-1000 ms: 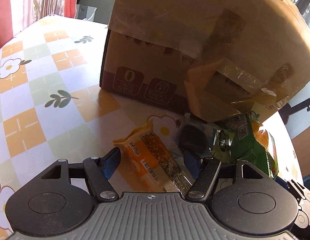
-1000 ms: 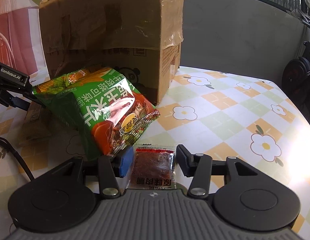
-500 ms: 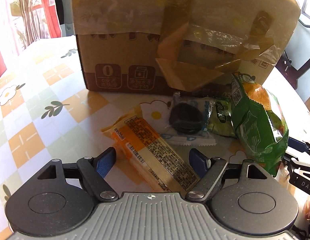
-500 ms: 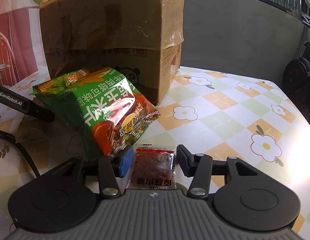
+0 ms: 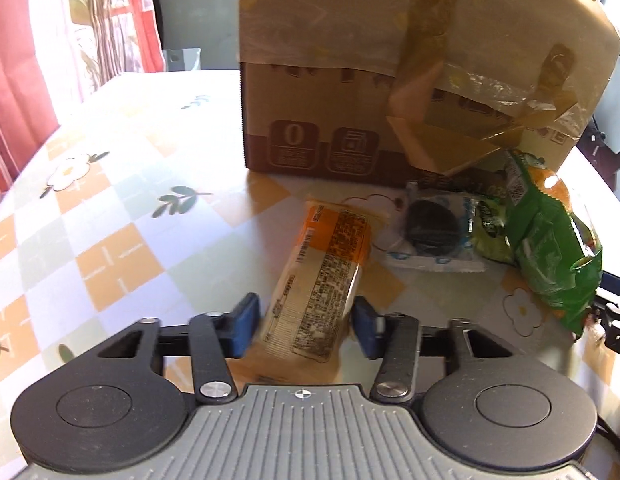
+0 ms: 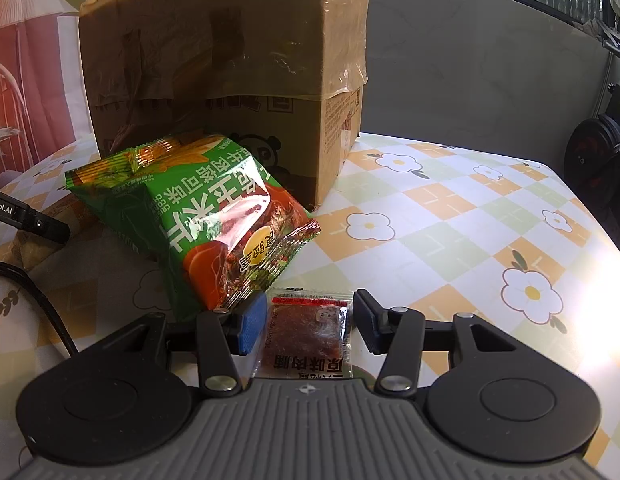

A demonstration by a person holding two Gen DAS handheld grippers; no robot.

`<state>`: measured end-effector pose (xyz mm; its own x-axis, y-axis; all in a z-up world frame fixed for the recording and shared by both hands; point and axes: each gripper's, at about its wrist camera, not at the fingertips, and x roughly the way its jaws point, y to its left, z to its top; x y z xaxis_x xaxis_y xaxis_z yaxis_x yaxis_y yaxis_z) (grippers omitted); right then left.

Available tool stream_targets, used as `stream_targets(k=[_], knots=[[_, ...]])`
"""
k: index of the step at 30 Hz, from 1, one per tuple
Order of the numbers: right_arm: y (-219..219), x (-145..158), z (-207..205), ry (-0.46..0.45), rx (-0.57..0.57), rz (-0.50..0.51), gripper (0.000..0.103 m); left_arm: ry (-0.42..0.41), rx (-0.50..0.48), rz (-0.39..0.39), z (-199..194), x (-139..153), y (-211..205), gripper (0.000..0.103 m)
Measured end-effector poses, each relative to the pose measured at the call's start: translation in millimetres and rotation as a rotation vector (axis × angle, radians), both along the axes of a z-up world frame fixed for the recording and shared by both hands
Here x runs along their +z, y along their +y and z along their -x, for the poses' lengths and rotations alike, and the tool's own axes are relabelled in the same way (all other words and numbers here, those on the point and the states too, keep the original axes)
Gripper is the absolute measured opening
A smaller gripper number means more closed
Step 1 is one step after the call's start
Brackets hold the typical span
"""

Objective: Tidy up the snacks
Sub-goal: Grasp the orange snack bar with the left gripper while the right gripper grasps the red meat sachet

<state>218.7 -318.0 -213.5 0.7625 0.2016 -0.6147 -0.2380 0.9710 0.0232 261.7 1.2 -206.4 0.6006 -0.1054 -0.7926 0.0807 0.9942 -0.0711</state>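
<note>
Two grippers sit low over my tabletop (image 5: 109, 184). At left, my left gripper (image 5: 303, 326) has jaws closing around the orange snack bar (image 5: 326, 272), pads not yet pressing. Beyond right lies a cookie packet (image 5: 432, 226). My right gripper (image 6: 305, 322) holds jaws apart around the jerky packet (image 6: 307, 330), green chip bag (image 6: 197, 216) left.

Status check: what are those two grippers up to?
Left gripper closing around orange-and-white wrapped snack bar. Right gripper open astride small red jerky packet. Nothing blocking.
</note>
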Motion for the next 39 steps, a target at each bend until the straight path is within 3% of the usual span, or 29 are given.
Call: stream_targets(k=[4, 10, 15, 18, 26, 28, 32, 39], knots=[[2.5, 3.1, 0.3, 0.011, -0.023, 0.022, 0.055, -0.001, 0.019, 0.040, 2.3, 2.7, 10.7, 0.046], [4.6, 15.2, 11.9, -0.015, -0.022, 0.039, 0.061, -0.018, 0.017, 0.025, 9.9, 3.9, 8.2, 0.046], [-2.3, 8.0, 5.1, 0.058, -0.054, 0.006, 0.062, -0.028, 0.024, 0.036, 11.6, 2.4, 9.3, 0.047], [2.3, 6.3, 6.2, 0.055, -0.045, 0.020, 0.063, -0.034, 0.026, 0.047, 13.6, 1.8, 11.2, 0.048], [1.1, 2.5, 8.2, 0.027, -0.049, 0.002, 0.062, -0.049, -0.013, -0.027, 12.1, 0.4, -3.8, 0.058], [-0.4, 2.9, 9.1, 0.023, -0.064, -0.006, 0.058, -0.053, 0.003, -0.023, 13.6, 1.8, -0.8, 0.040], [-7.2, 3.7, 9.5, 0.017, -0.087, -0.037, 0.049, -0.039, 0.029, 0.092, 18.2, 5.1, 14.7, 0.039], [-0.6, 2.6, 8.0, 0.012, -0.082, 0.003, 0.050, -0.039, 0.023, 0.056, 15.5, 4.0, 10.4, 0.040]])
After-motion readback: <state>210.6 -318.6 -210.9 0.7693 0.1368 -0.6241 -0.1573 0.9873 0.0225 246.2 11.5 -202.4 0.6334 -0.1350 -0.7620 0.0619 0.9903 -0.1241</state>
